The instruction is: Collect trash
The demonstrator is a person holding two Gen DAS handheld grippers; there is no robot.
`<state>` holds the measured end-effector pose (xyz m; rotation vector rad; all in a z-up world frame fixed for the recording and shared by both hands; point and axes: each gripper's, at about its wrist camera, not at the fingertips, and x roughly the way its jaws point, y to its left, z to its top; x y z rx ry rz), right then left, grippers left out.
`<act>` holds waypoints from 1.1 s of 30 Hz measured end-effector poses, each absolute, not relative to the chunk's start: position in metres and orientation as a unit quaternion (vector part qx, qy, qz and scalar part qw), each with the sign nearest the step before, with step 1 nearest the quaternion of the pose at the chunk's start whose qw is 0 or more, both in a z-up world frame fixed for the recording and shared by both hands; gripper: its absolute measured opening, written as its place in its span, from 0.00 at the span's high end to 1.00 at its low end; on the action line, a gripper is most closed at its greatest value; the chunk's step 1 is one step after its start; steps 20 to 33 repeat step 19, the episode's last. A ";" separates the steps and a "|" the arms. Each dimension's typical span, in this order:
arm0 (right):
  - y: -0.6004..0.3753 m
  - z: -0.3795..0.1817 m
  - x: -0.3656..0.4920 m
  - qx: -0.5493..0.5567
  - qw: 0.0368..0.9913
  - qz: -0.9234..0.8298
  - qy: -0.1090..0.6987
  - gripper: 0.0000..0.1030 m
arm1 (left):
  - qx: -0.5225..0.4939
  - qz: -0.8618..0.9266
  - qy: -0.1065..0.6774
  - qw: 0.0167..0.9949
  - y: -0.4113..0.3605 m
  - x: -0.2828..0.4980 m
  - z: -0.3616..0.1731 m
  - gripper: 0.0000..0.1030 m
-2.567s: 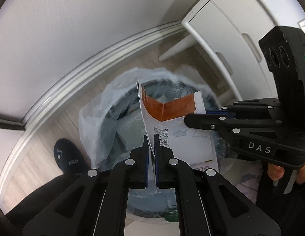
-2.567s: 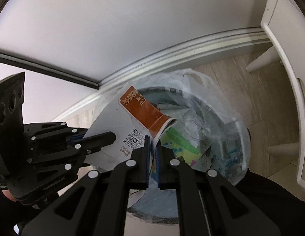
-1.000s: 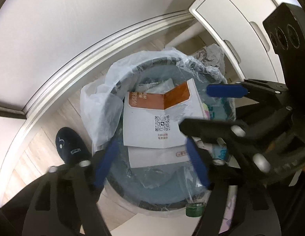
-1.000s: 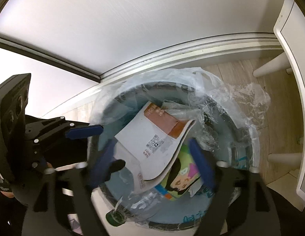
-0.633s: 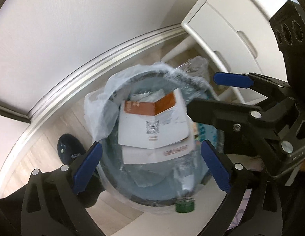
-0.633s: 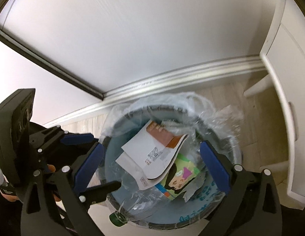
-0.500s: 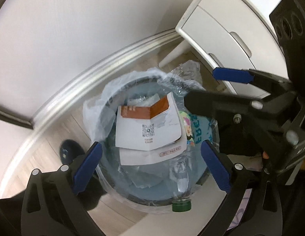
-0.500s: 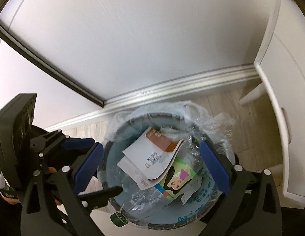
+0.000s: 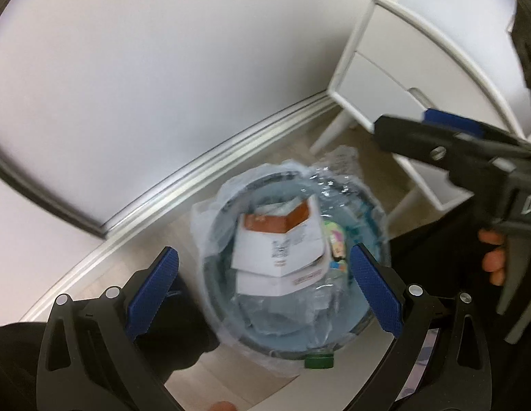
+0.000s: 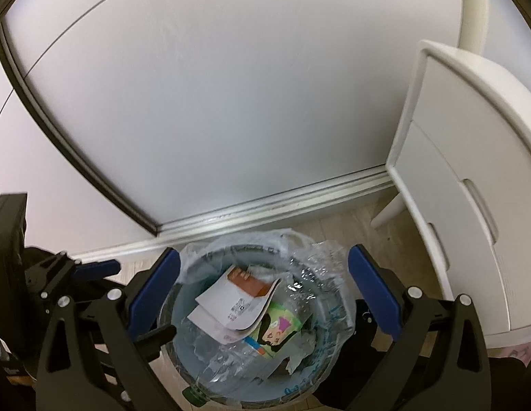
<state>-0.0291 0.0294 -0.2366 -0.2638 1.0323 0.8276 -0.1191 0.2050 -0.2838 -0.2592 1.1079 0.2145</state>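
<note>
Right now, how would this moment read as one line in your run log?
stage: paper dropped | left tongs: open, empty | right tongs: open, empty | white-and-orange paper: lying in lined trash bin | bin beside white cabinet

We see our left hand-held gripper (image 9: 263,287) as a matte black frame of open triangular struts, dotted with round silver screws, each finger faced with a blue cross-hatched pad (image 9: 152,293). Our right hand-held gripper (image 10: 263,291) is built the same way, black with silver screw heads and blue pads (image 10: 375,293), and in the left wrist view its side carries white lettering that runs out of frame, with a grey trigger-like lever under the fingers of our right hand (image 9: 493,257). Dark clothing fills the lower corners.
</note>
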 end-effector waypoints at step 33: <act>0.014 -0.218 -0.033 -0.110 0.792 0.380 0.464 0.07 | -0.091 0.098 0.497 0.858 0.176 -0.124 -0.266 0.06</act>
